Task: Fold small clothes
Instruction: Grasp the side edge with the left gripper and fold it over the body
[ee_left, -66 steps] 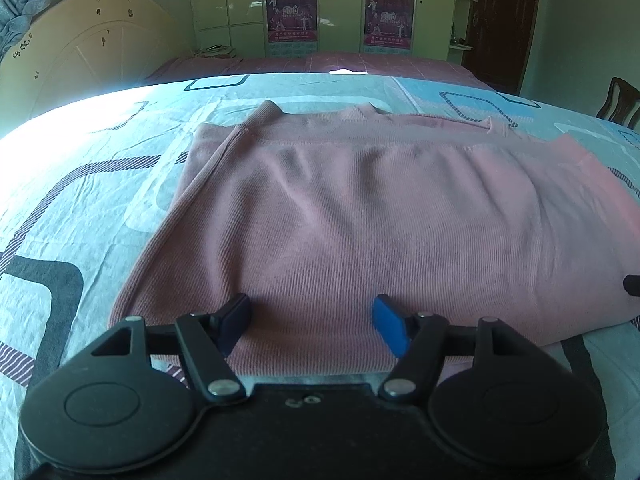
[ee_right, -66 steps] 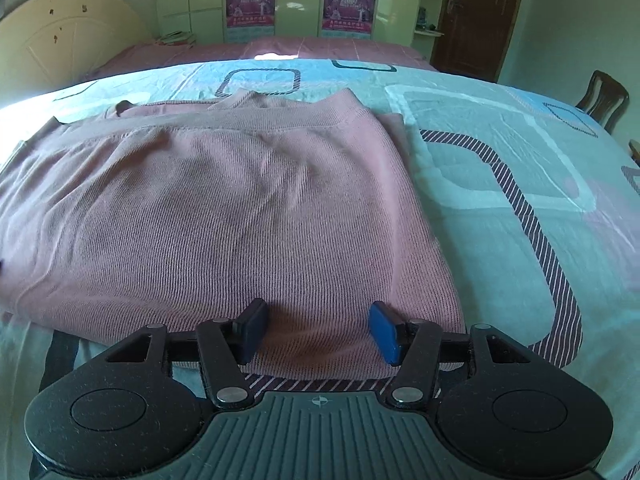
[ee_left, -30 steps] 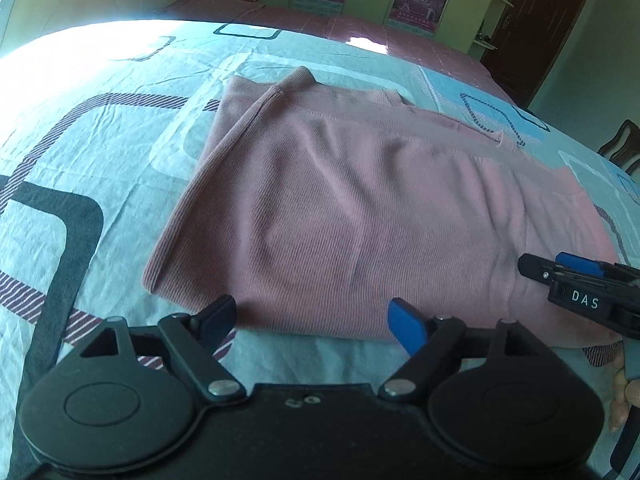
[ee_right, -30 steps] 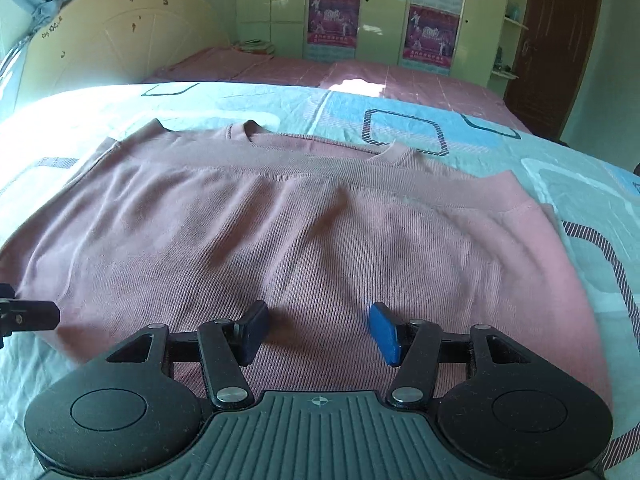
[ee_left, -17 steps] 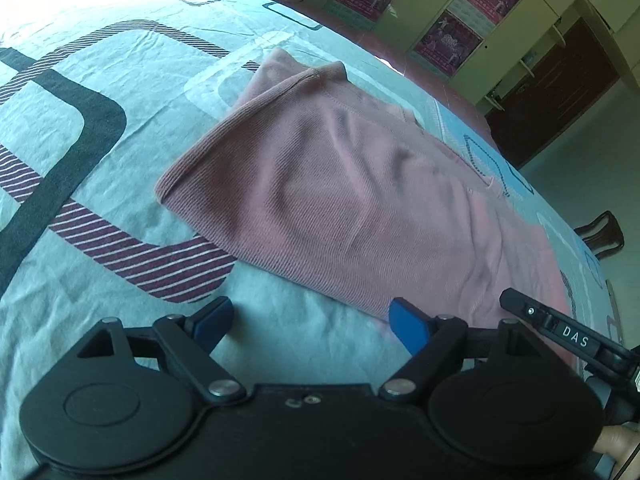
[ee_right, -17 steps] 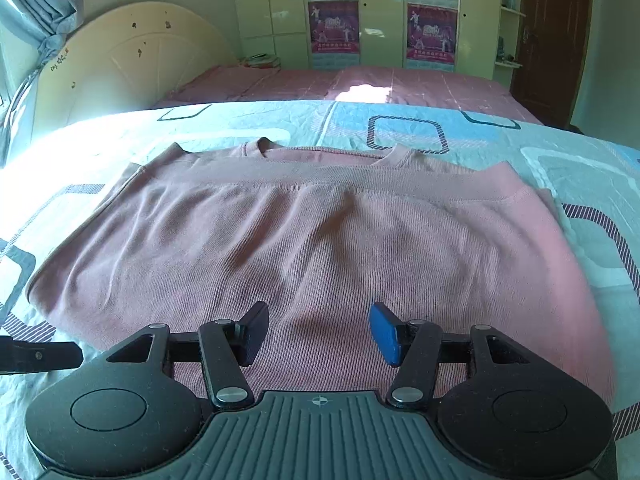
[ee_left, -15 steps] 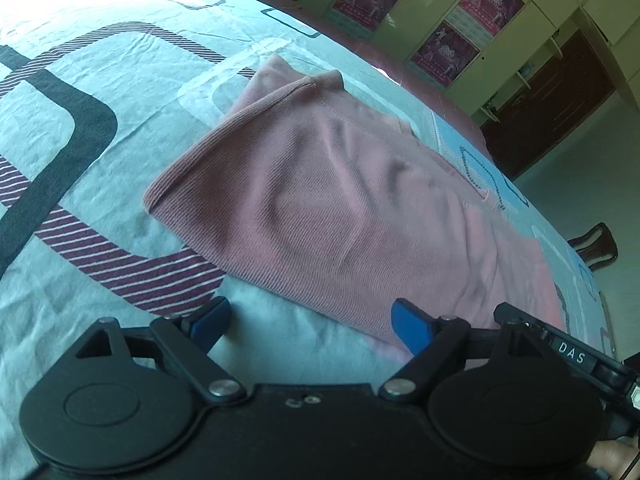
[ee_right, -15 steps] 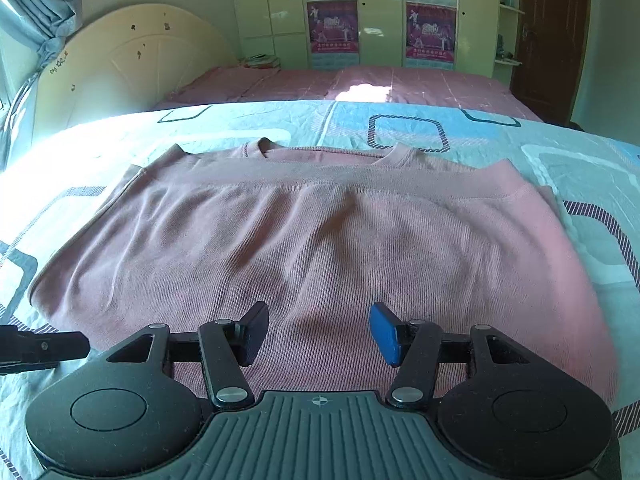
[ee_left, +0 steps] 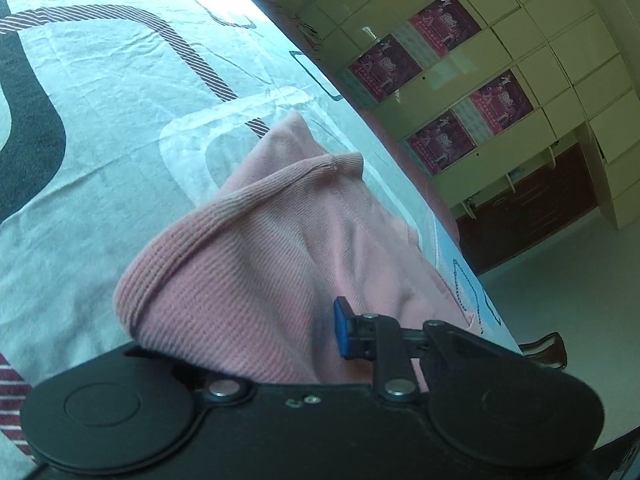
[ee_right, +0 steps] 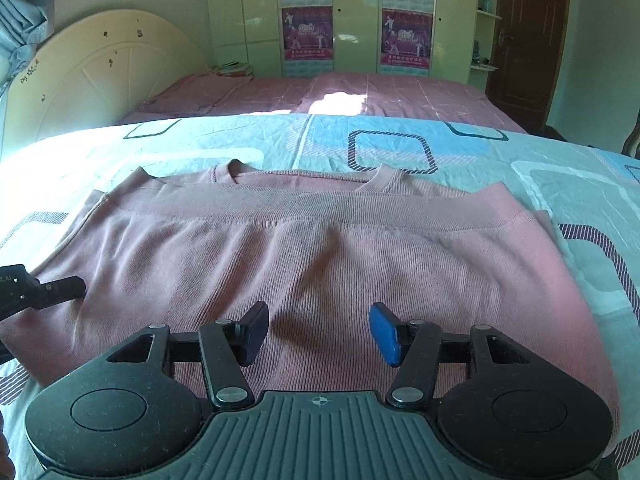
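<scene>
Pink sweater (ee_right: 320, 272) lies flat on bedsheet (ee_right: 440, 148), long axis crosswise to you. Your left gripper (ee_left: 280, 328) closing on sweater's left end corner, cloth between jaws. Your right gripper (ee_right: 316, 332) spread, empty, over sweater's near edge. Fold runs left end toward right.

Home bedroom: bed (ee_right: 400, 96), wardrobe (ee_right: 352, 12)

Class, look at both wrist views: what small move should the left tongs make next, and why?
Probably finish closing, then lift: the left tongs are closing with the pink sweater's left edge between them, while the right tongs hover open over its near edge.
</scene>
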